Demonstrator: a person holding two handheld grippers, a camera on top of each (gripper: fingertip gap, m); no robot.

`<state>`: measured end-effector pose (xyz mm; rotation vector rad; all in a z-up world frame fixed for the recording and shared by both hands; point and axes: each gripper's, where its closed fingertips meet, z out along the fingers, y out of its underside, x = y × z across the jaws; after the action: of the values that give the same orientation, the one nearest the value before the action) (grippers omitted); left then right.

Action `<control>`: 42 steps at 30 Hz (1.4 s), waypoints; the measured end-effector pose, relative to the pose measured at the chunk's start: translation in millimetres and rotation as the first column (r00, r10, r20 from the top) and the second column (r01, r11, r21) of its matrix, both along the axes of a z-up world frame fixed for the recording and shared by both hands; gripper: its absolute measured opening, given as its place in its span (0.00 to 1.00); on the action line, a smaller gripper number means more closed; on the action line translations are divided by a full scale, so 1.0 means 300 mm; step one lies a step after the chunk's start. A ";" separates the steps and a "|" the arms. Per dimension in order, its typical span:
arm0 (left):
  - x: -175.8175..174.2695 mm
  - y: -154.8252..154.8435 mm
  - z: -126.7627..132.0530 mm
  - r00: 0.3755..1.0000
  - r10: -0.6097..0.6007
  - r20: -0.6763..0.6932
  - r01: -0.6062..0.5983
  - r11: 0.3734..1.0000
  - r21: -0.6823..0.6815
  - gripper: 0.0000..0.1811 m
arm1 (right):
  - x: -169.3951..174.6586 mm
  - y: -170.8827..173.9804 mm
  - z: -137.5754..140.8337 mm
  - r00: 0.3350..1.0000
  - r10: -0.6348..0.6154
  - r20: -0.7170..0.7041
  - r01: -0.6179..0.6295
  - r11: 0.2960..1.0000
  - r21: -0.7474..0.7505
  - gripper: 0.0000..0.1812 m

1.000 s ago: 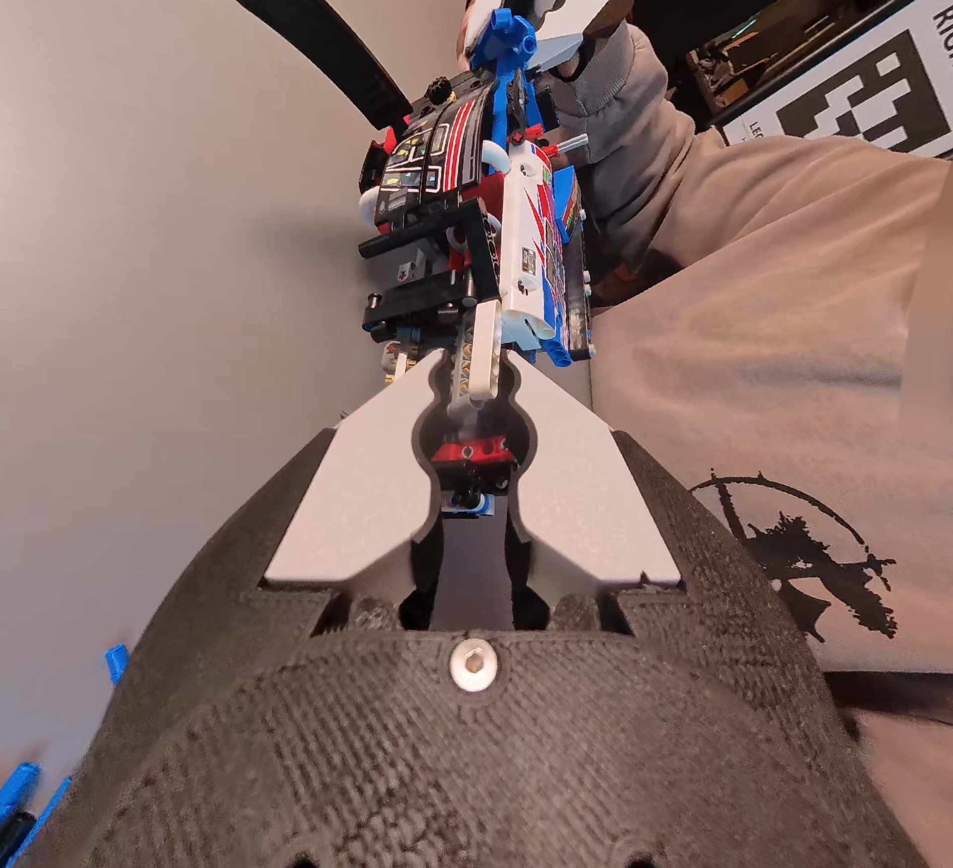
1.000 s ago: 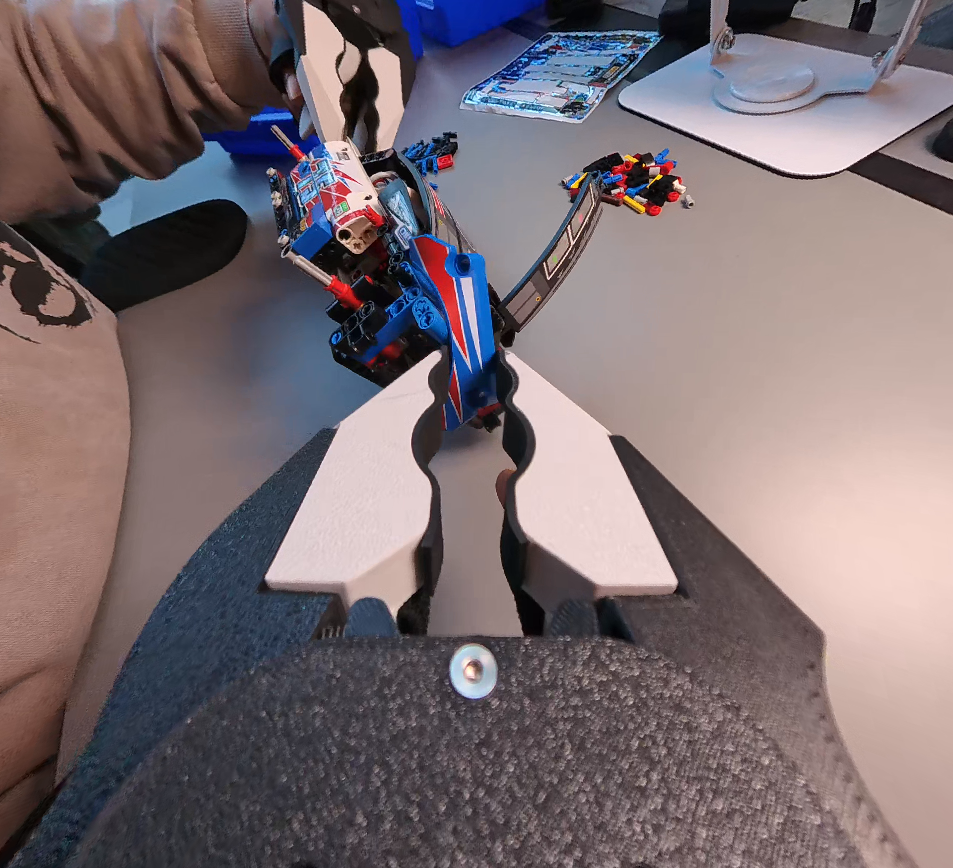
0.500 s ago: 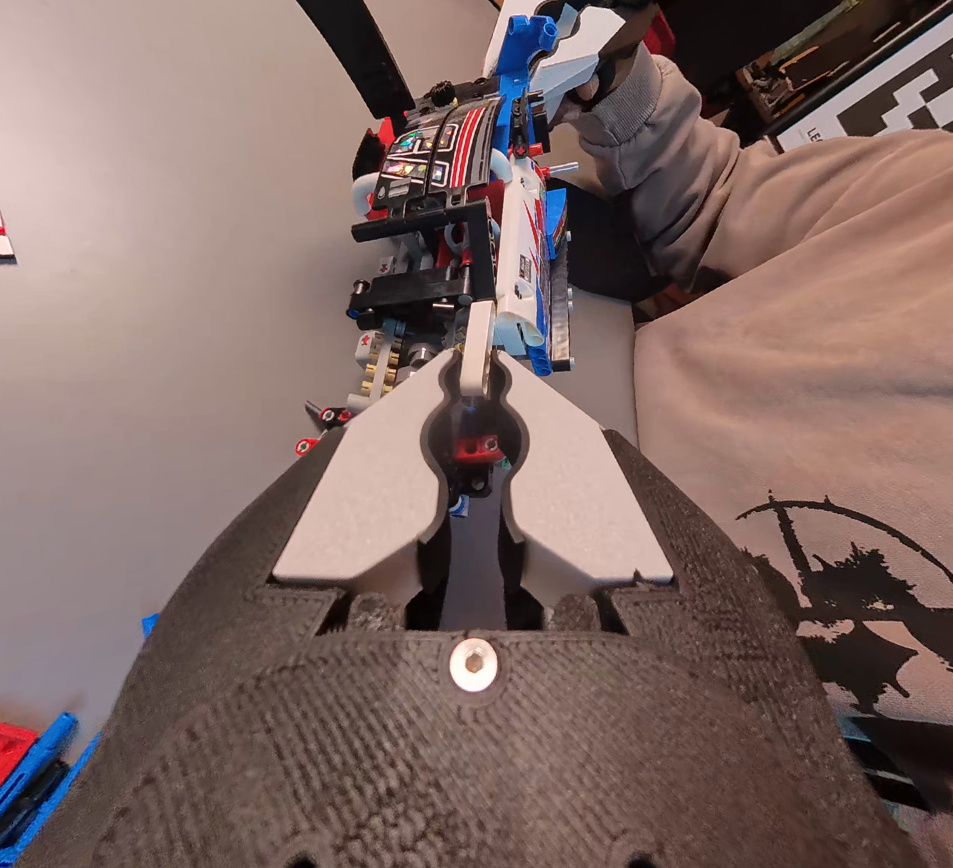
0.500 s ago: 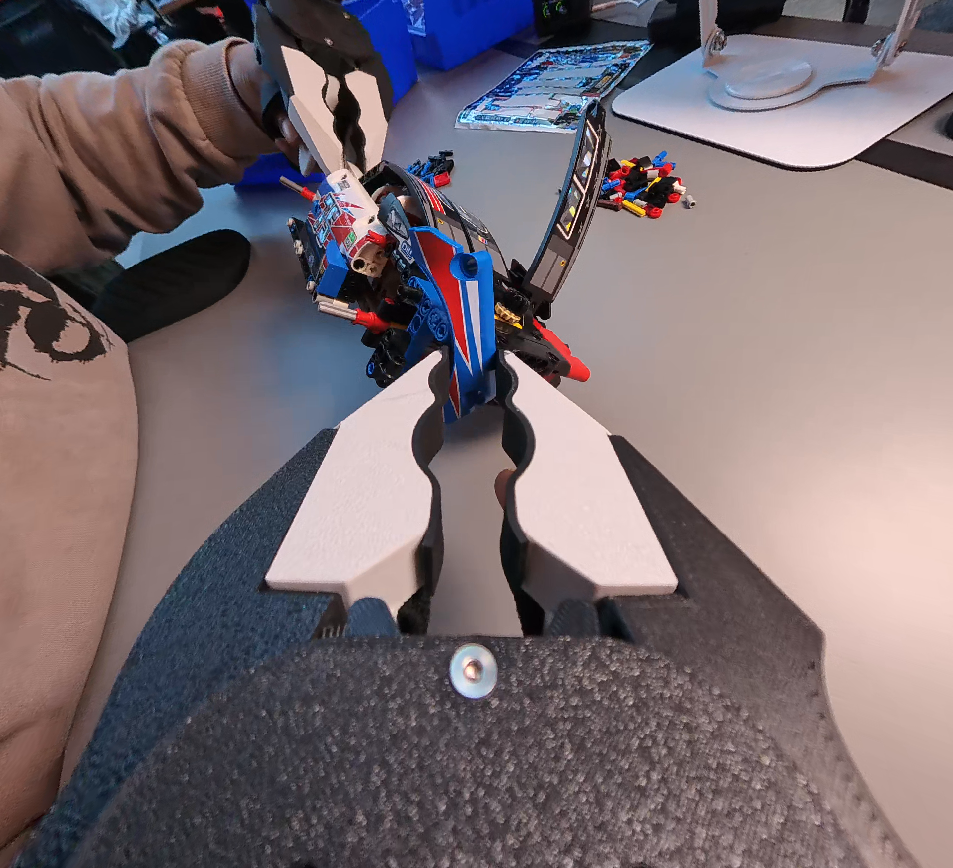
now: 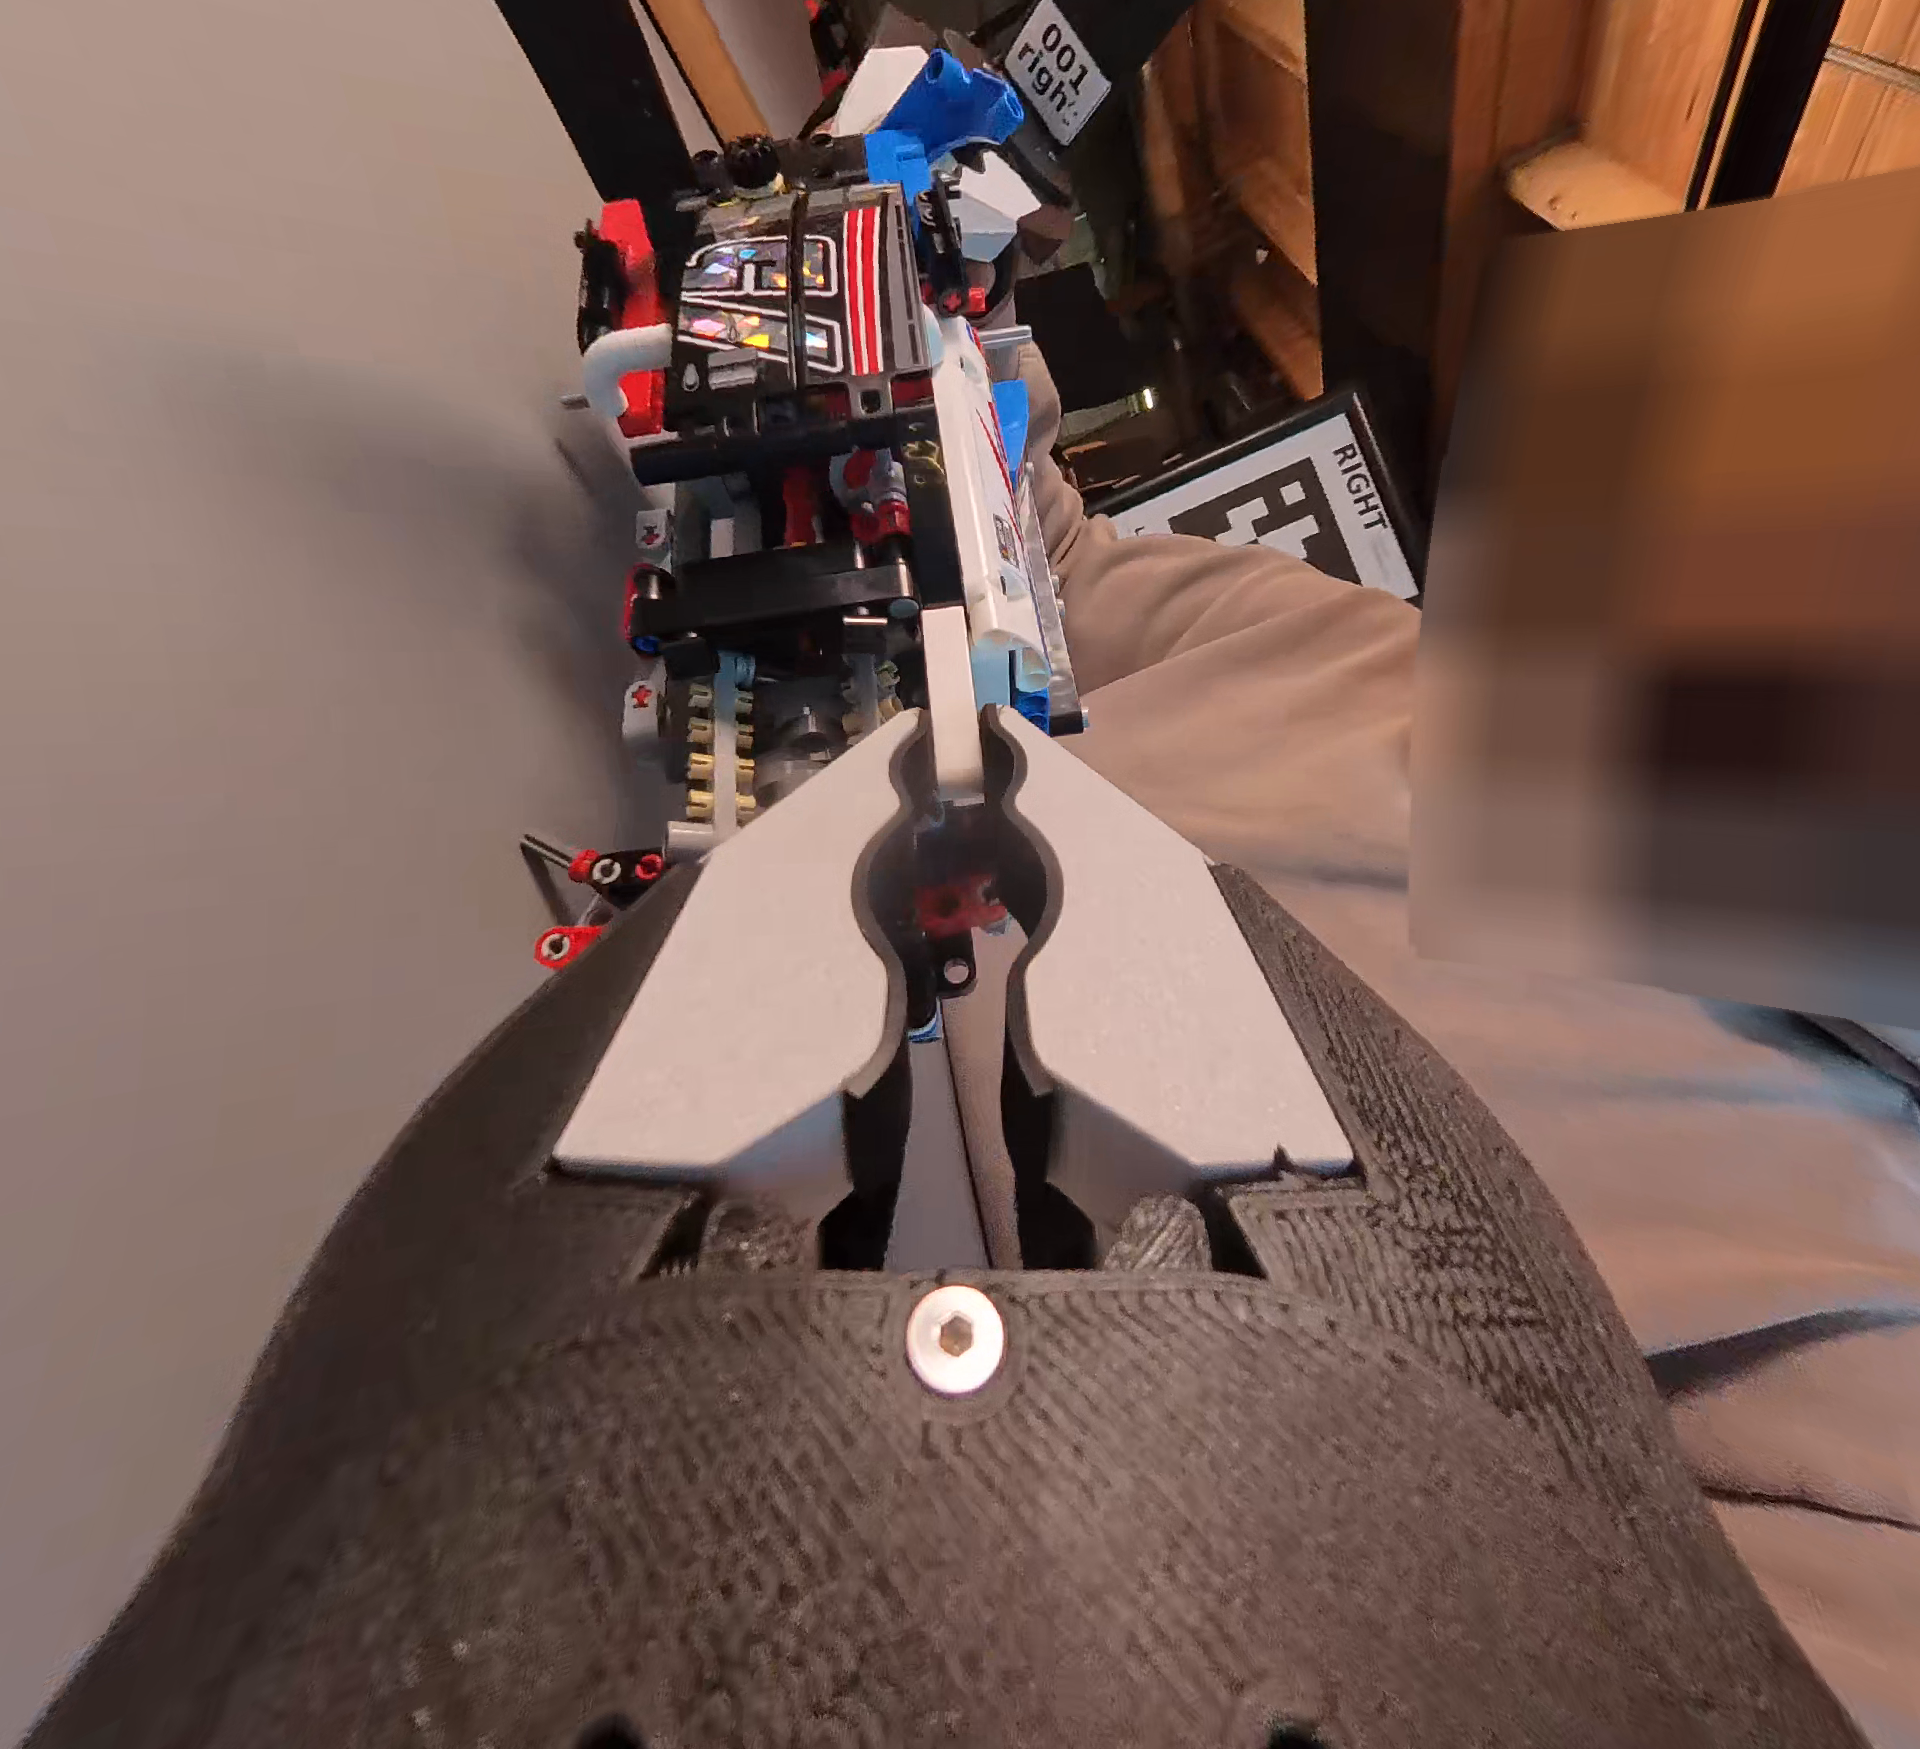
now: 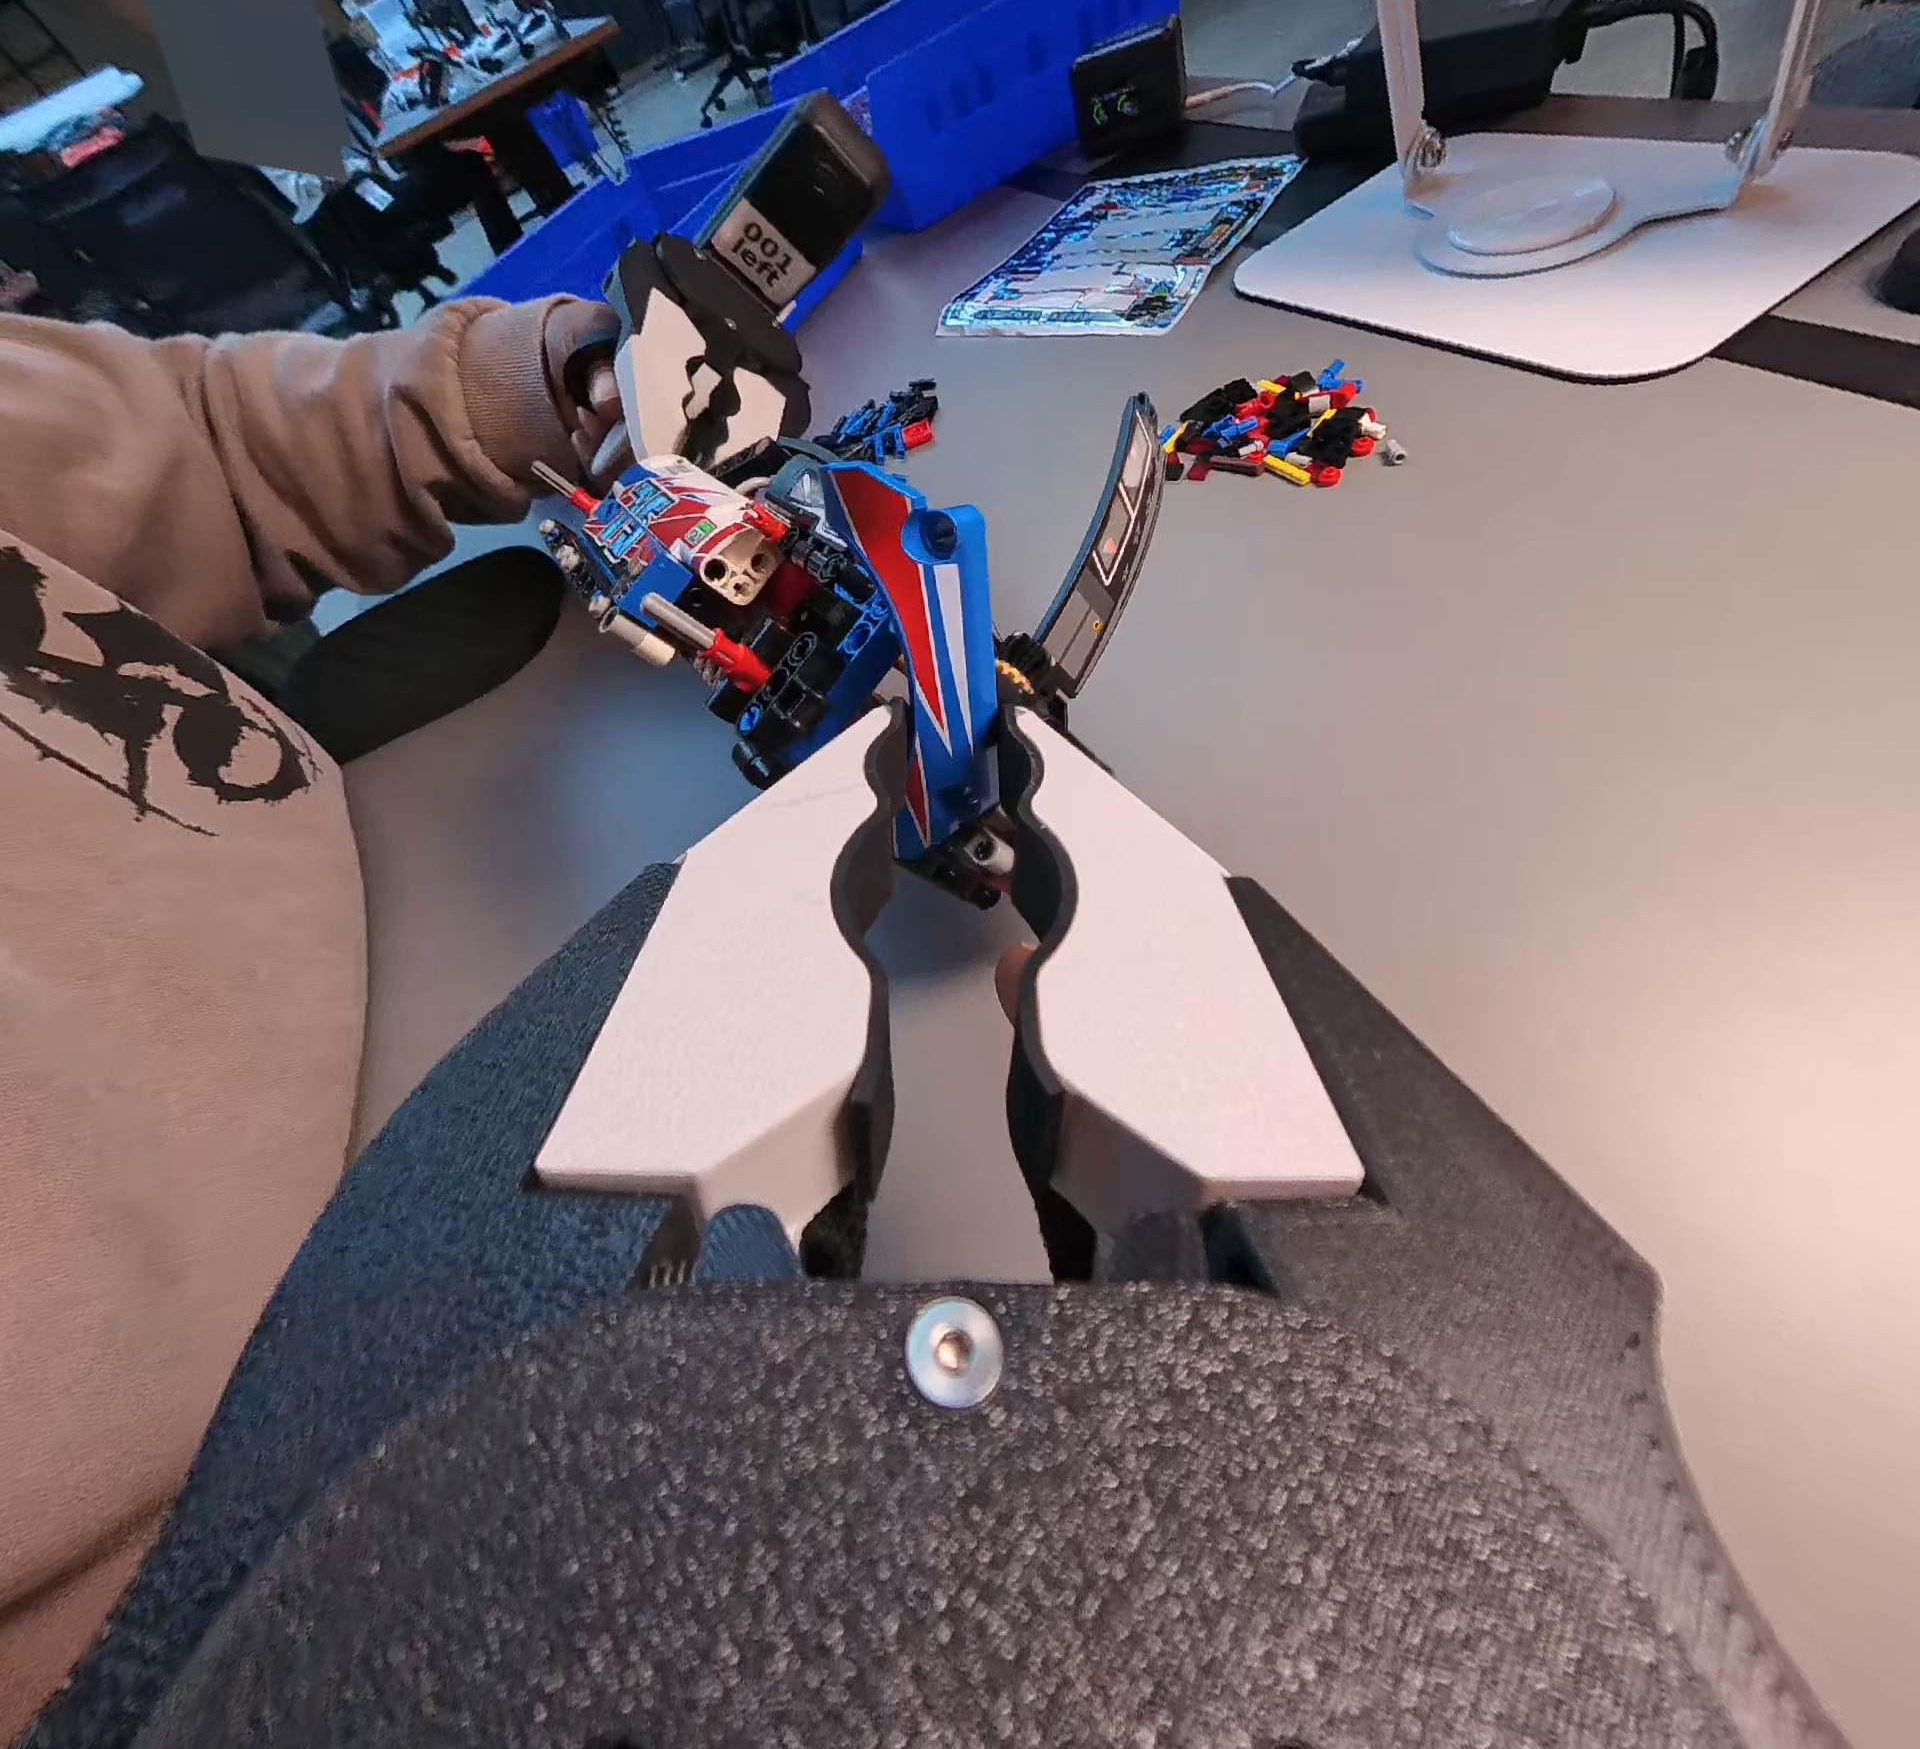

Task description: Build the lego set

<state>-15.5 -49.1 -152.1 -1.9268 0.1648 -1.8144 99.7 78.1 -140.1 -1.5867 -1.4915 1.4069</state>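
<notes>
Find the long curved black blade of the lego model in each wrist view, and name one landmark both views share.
Left wrist view: curved black blade, top left, rising behind the lego model.
Right wrist view: blade, centre, right of the model.
Shared landmark: blue fin.

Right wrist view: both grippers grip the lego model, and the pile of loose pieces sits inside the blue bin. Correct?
Not quite. The right wrist view shows the pile of loose pieces lying on the bare grey table, outside the blue bin. Both the left gripper and right gripper do grip the lego model.
</notes>
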 end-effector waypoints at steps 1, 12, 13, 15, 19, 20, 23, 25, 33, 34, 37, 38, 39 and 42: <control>-0.003 0.004 0.003 1.000 0.017 0.001 -0.017 1.000 0.014 0.03 | -0.004 -0.005 -0.002 1.000 0.014 -0.003 -0.014 1.000 -0.003 0.07; -0.118 -0.028 0.038 0.900 0.324 -0.291 -0.128 0.835 0.535 0.39 | -0.060 0.016 -0.030 1.000 -0.002 0.016 0.005 0.986 -0.164 0.07; -0.113 -0.048 0.019 0.879 0.334 -0.341 -0.091 0.819 0.567 0.43 | -0.063 0.011 -0.032 1.000 0.001 0.018 0.002 0.987 -0.158 0.07; -0.083 -0.083 0.016 0.880 0.320 -0.351 -0.062 0.810 0.583 0.45 | -0.066 0.004 -0.048 0.999 0.002 0.040 0.004 0.990 -0.139 0.07; -0.011 -0.133 -0.108 0.708 0.324 -0.628 0.178 0.778 0.602 0.29 | -0.079 -0.032 -0.048 0.999 0.015 0.032 -0.009 0.982 -0.189 0.07; -0.001 -0.133 -0.147 0.652 0.336 -0.680 0.223 0.772 0.595 0.20 | -0.081 -0.043 -0.059 0.999 0.021 0.044 -0.013 0.983 -0.183 0.07; 0.012 -0.118 -0.158 0.621 0.376 -0.688 0.216 0.761 0.612 0.12 | -0.079 -0.059 -0.082 0.998 0.027 0.060 -0.017 0.987 -0.160 0.07; 0.011 -0.119 -0.145 0.610 0.387 -0.692 0.223 0.754 0.618 0.14 | -0.070 -0.064 -0.074 0.999 0.025 0.048 -0.017 0.986 -0.166 0.07; 0.038 -0.264 -0.146 0.511 0.435 -0.741 0.364 0.671 0.645 0.30 | -0.008 -0.056 -0.046 1.000 -0.018 -0.008 0.016 0.985 -0.173 0.07; 0.027 -0.280 -0.175 0.446 0.454 -0.771 0.404 0.667 0.626 0.28 | -0.001 -0.052 -0.048 1.000 -0.025 -0.014 0.022 0.983 -0.180 0.07; 0.018 -0.291 -0.236 0.284 0.536 -0.795 0.506 0.621 0.599 0.25 | 0.003 -0.043 -0.062 0.999 -0.039 -0.028 0.032 0.980 -0.198 0.07; 0.014 -0.285 -0.253 0.229 0.568 -0.790 0.548 0.596 0.587 0.25 | -0.003 -0.045 -0.063 0.999 -0.037 -0.037 0.029 0.978 -0.206 0.07; 0.006 -0.280 -0.272 0.170 0.592 -0.788 0.596 0.575 0.561 0.25 | -0.010 -0.050 -0.061 0.998 -0.033 -0.046 0.022 0.977 -0.212 0.07; 0.012 -0.266 -0.274 0.126 0.650 -0.750 0.646 0.520 0.559 0.22 | -0.020 -0.072 -0.060 0.999 -0.010 -0.050 0.000 0.981 -0.193 0.07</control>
<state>-11.9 -129.0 -234.4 -1.7865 1.2854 0.2944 93.8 56.4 -158.2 -1.6538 -1.3545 1.6190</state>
